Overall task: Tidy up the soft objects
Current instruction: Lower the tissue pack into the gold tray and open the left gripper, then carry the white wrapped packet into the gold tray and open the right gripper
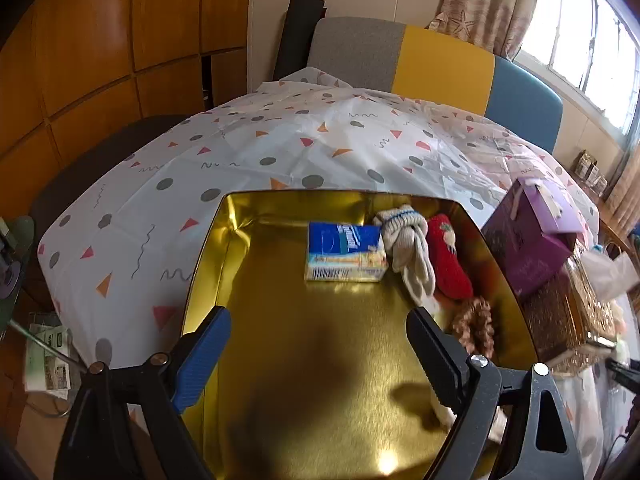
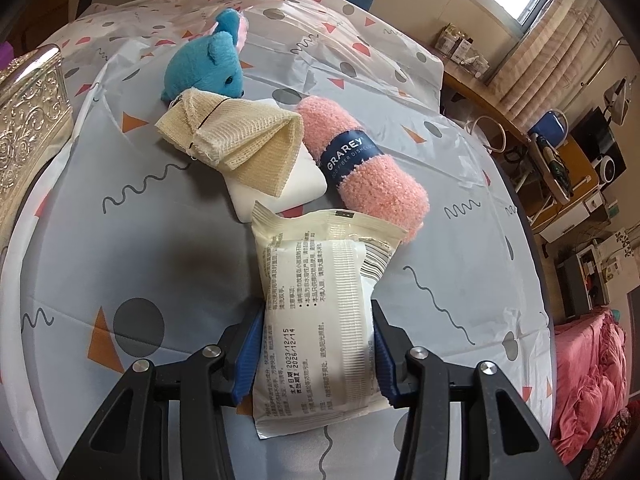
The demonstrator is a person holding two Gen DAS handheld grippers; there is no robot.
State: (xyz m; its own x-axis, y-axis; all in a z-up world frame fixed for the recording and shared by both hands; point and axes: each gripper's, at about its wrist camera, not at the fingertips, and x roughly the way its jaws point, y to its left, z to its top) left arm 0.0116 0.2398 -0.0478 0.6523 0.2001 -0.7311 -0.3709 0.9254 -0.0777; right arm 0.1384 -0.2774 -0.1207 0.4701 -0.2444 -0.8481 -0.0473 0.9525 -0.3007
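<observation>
Wipes packet (image 2: 320, 312) pinched mid-body between right gripper (image 2: 316, 354) fingers, just over the worktop (image 2: 120, 240). Looks light, squishy, slick film, so probably best gripped across the fat middle. Left gripper (image 1: 320, 344) spread wide, empty, over the gold tin (image 1: 304, 360).
</observation>
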